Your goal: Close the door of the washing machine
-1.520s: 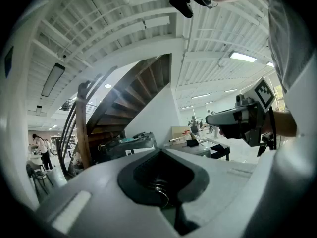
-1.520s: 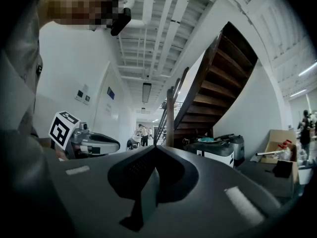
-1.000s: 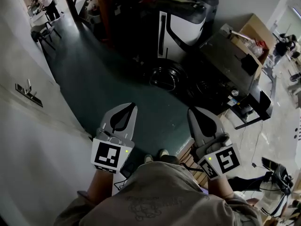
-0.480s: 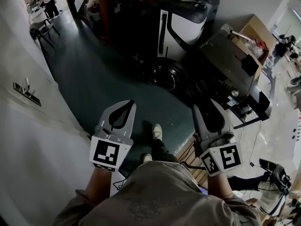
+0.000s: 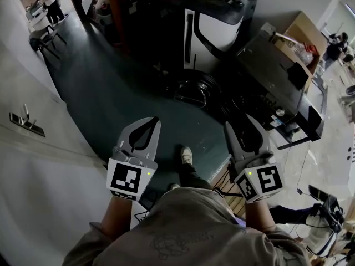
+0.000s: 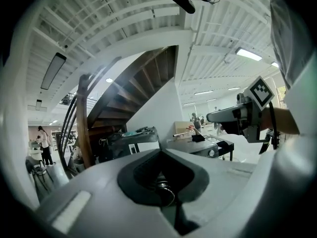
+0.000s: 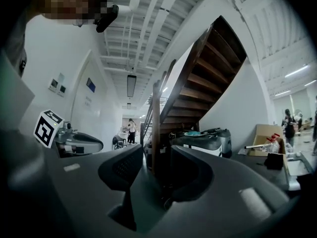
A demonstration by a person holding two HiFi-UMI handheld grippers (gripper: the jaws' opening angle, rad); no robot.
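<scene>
The right gripper [image 5: 239,123] now has its jaws parted with nothing between them, though a second ago they were pressed together. The left gripper [image 5: 153,119] stays closed and empty. One shoe [image 5: 187,155] has stepped forward on the dark floor [image 5: 111,87]. Ahead, well apart from both grippers, stands the dark washing machine [image 5: 272,65] (its round door [image 5: 194,87] hangs open).

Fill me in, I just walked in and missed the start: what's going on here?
A person stands on the dark floor, one shoe forward, holding a gripper in each hand. The left gripper is shut and empty; the right gripper has just been opening, nothing between its jaws. Both point toward a white-fronted appliance by the staircase, short of it.
</scene>
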